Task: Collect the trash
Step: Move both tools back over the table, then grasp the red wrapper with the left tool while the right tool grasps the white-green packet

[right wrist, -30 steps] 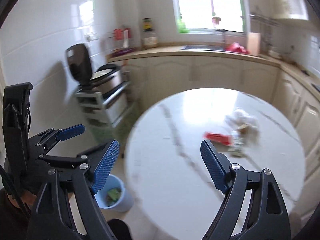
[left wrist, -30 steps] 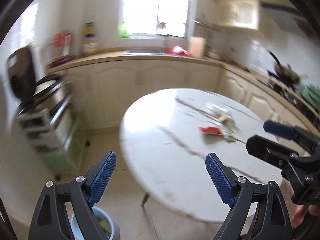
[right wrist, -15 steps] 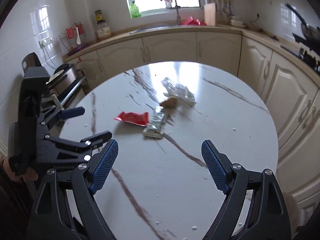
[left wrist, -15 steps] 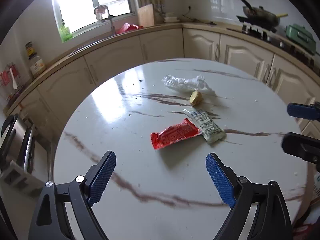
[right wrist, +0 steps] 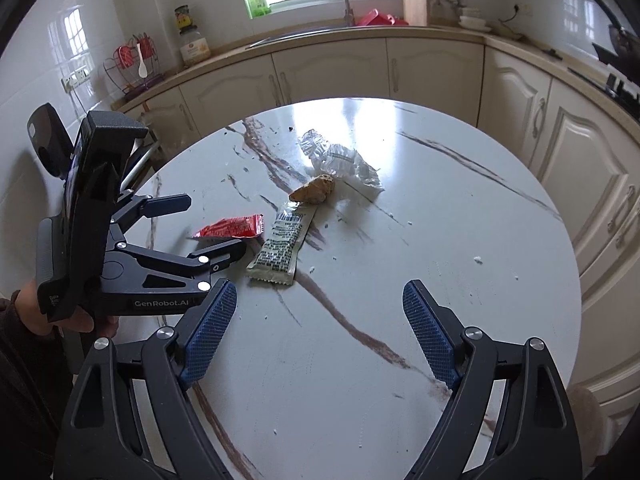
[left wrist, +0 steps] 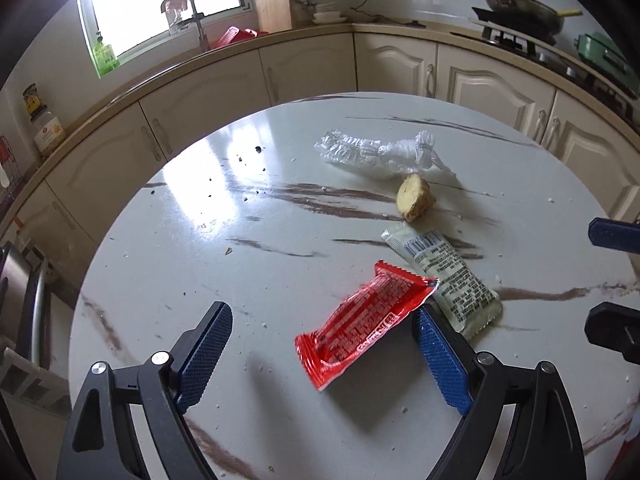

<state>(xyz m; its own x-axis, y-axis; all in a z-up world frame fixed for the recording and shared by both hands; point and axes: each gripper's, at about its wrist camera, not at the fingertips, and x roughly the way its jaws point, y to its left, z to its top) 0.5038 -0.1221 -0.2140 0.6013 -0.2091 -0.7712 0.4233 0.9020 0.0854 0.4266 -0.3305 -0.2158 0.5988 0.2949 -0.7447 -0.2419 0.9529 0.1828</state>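
Observation:
Trash lies on a round white marble table [left wrist: 240,264]: a red wrapper [left wrist: 360,328], a green-white wrapper [left wrist: 448,280], a brown food lump [left wrist: 414,198] and crumpled clear plastic [left wrist: 376,154]. My left gripper [left wrist: 322,320] hangs low over the table with its jaws closing. The red wrapper lies between them, and the pads do not press it. In the right wrist view the left gripper [right wrist: 200,228] straddles the red wrapper [right wrist: 232,227]. My right gripper [right wrist: 320,292] is open over bare table, nearer than the green-white wrapper [right wrist: 280,248].
Cream cabinets and a counter [right wrist: 360,36] curve behind the table, with a sink, a cutting board [left wrist: 274,8] and a stove with a pan [left wrist: 520,0]. A metal rack [left wrist: 24,312] stands off the table's left edge. A hand [right wrist: 60,320] holds the left gripper.
Both grippers swung from the floor side over the table and came down toward the trash. The left one now has the red wrapper between its jaws. The floor bin has left view.

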